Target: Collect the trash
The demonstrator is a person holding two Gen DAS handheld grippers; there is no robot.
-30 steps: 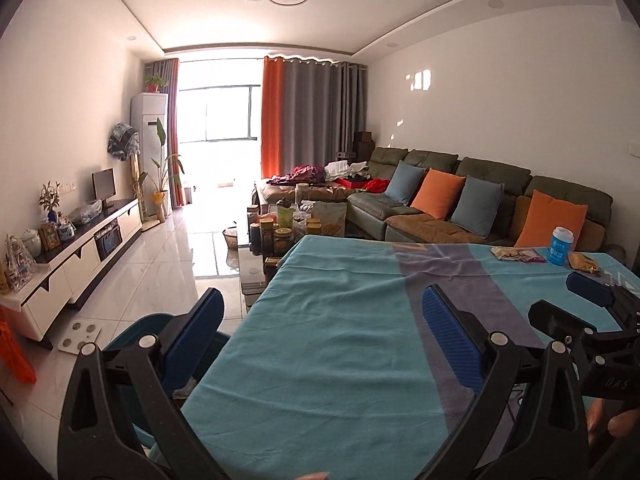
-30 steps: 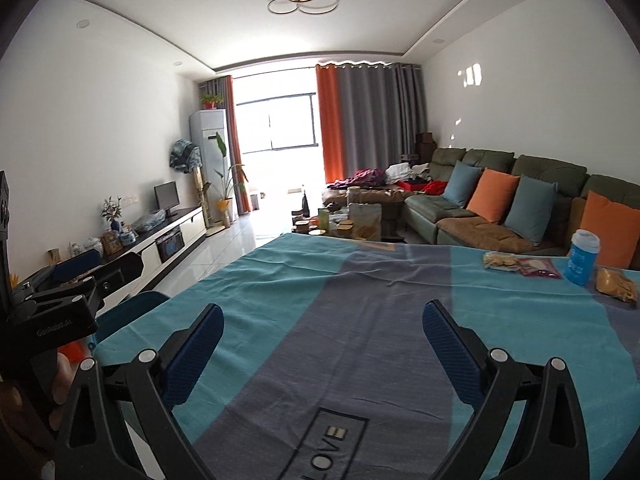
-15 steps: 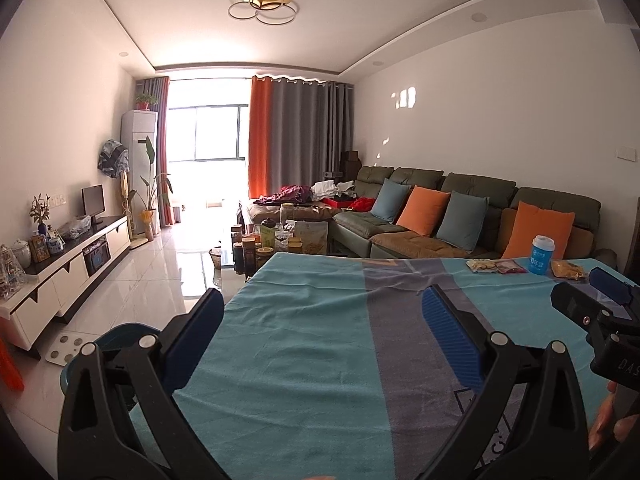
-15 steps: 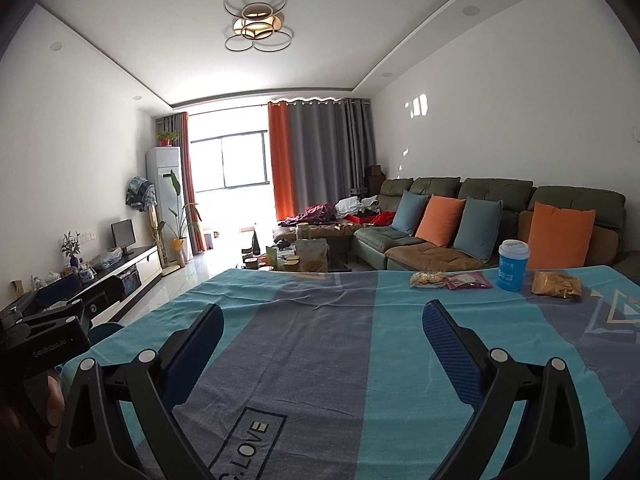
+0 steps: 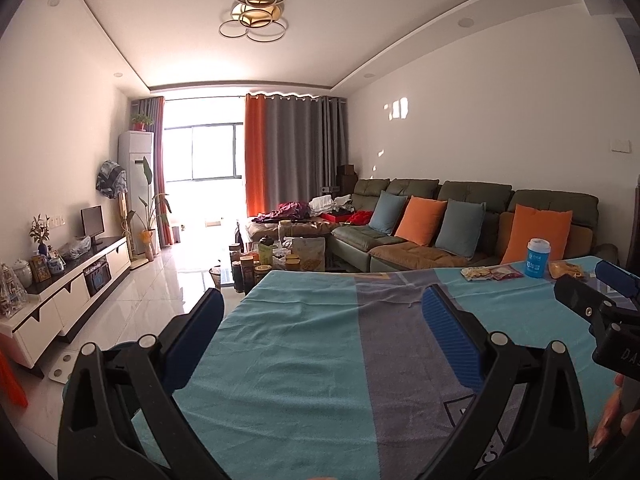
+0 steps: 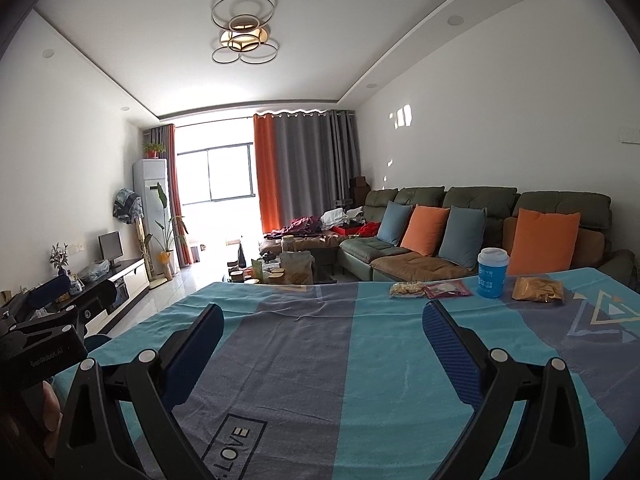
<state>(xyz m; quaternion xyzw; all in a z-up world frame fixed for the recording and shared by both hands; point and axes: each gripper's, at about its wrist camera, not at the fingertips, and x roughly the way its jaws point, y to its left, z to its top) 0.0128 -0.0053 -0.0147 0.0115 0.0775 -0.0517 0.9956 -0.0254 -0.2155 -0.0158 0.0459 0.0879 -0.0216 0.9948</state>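
Note:
Trash lies at the far right edge of the table (image 6: 360,380), which wears a teal and grey cloth: a pale snack packet (image 6: 407,290), a red wrapper (image 6: 447,290), a blue cup with a white lid (image 6: 492,273) and a yellow-brown bag (image 6: 538,290). The left wrist view shows the same cup (image 5: 537,258), the wrappers (image 5: 493,273) and the bag (image 5: 565,269). My left gripper (image 5: 320,316) and right gripper (image 6: 322,322) are both open and empty, held above the near part of the cloth, well short of the trash.
A blue chair (image 5: 120,354) stands at the table's left side. Behind the table are a cluttered coffee table (image 6: 280,270), a green sofa with orange and blue cushions (image 6: 460,240) and a white TV cabinet (image 5: 68,292) along the left wall.
Both cameras have swung and tilted, so the trash sits further right in the left view and nearer in the right view. Both grippers have stayed open.

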